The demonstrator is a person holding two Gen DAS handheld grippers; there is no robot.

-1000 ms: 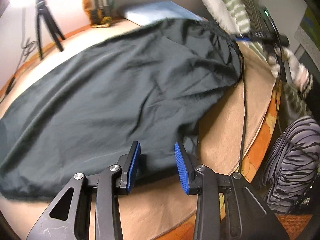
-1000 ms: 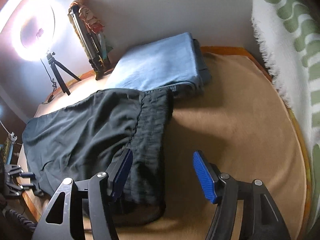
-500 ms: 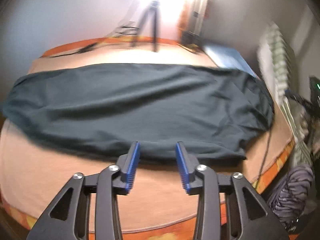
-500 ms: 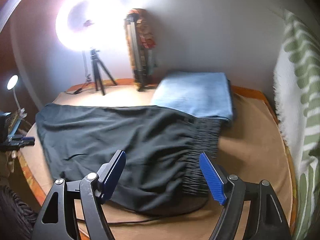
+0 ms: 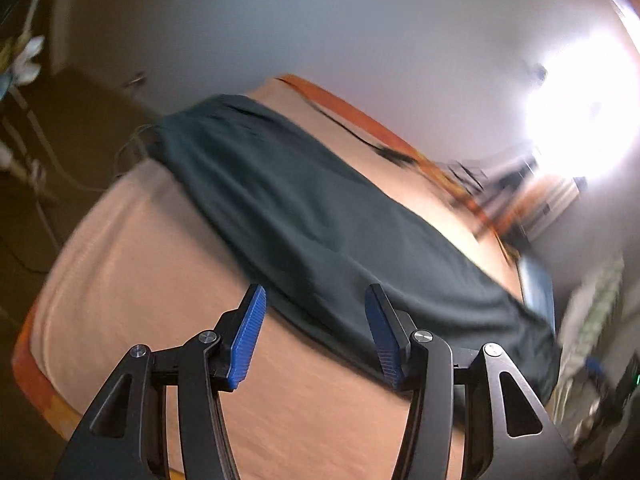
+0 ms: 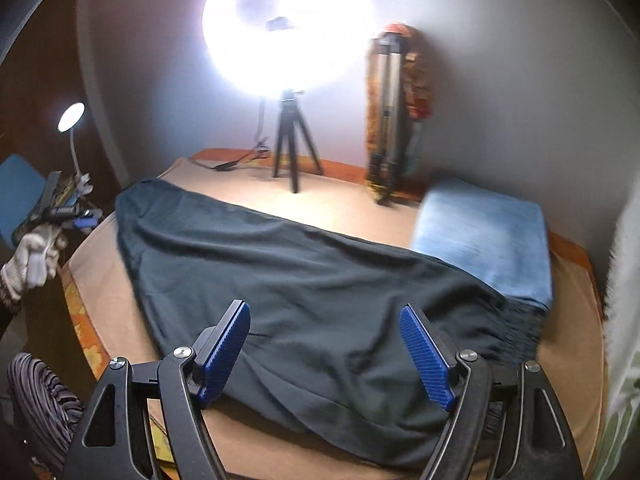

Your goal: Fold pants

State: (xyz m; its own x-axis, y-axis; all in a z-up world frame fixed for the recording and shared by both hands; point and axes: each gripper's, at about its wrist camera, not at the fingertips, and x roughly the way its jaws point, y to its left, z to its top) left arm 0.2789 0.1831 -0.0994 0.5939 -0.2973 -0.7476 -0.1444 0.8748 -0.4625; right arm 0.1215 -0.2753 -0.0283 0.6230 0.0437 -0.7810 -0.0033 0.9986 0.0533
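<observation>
Dark green pants (image 6: pixel 312 280) lie folded lengthwise as a long strip across the tan bed cover (image 6: pixel 360 208). Their elastic waistband (image 6: pixel 520 328) is at the right in the right wrist view. My right gripper (image 6: pixel 325 350) is open and empty, just above the near edge of the pants. In the left wrist view the pants (image 5: pixel 312 220) run diagonally from upper left to lower right. My left gripper (image 5: pixel 316 330) is open and empty, its fingertips at the near long edge of the pants, over the tan cover (image 5: pixel 140 280).
A folded light blue cloth (image 6: pixel 484 236) lies next to the waistband. A ring light on a small tripod (image 6: pixel 294 152) and a folded tripod (image 6: pixel 386 120) stand at the back wall. The bed's orange edge (image 6: pixel 86 332) is at the left. A gloved hand with the other gripper (image 6: pixel 36 252) shows there.
The left gripper has swung leftward toward the leg end and opened wider; its view is now tilted. The right gripper has drawn back slightly, so more of the pants shows.
</observation>
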